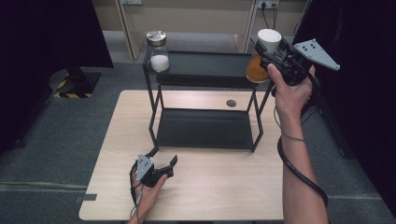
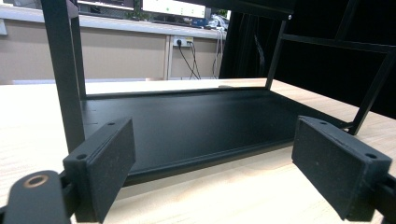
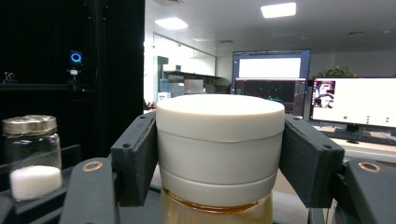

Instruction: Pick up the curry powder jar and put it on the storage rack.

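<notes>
The right gripper [image 1: 270,58] clamps only the white lid [image 3: 220,144] of the amber jar [image 1: 256,70], hanging at the rack's [image 1: 201,65] top-shelf right edge, so it may twist loose or clip the shelf, while the left gripper [image 1: 163,164] rests spread.

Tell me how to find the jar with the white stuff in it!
Look at the black two-level shelf standing on the wooden table. On its top level, at the far left corner, stands a small clear glass jar with a metal lid and white powder inside. The other jar, with a white cap and orange contents, is clamped in the right gripper.
</notes>
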{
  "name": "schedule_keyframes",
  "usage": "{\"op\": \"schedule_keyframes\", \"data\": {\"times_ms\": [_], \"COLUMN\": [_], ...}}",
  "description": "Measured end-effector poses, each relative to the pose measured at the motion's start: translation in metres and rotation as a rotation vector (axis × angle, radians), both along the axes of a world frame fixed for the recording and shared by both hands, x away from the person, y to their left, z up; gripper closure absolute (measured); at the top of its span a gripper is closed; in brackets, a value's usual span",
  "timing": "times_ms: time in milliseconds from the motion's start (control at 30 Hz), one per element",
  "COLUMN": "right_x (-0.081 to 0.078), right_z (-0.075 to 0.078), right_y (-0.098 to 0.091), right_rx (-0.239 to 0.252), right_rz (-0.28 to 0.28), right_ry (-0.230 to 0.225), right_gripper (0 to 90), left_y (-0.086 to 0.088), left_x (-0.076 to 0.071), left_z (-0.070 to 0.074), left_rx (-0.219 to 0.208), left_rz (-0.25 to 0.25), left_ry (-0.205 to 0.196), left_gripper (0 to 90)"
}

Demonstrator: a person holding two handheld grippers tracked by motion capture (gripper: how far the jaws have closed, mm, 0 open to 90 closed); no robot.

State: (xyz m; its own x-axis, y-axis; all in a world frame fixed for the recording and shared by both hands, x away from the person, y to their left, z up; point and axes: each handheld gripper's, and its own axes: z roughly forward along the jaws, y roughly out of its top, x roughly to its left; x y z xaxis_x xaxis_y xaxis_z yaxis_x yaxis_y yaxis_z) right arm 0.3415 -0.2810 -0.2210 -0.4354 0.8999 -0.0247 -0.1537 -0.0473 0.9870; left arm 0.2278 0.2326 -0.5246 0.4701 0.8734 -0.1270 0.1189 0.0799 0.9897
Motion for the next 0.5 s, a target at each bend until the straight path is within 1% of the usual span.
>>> {"op": "schedule_keyframes", "data": {"times_ms": [333, 500], "right_x": [0.019, 0.029], "right_z": [0.004, 0.004], "right_y": [0.002, 0.004], "right_rx": [0.014, 0.034], "right_rz": [-0.021, -0.03], "right_ry": [0.028, 0.04], "right_gripper": [33.9, 33.9], "left_y": [0.0, 0.0], "left_x": [0.001, 0.001], "left_z": [0.0, 0.0], "left_rx": [0.0, 0.0], "left_rz": [-0.002, -0.003], "left_ry": [0.001, 0.001], "left_gripper": [13.3, 13.3]}}
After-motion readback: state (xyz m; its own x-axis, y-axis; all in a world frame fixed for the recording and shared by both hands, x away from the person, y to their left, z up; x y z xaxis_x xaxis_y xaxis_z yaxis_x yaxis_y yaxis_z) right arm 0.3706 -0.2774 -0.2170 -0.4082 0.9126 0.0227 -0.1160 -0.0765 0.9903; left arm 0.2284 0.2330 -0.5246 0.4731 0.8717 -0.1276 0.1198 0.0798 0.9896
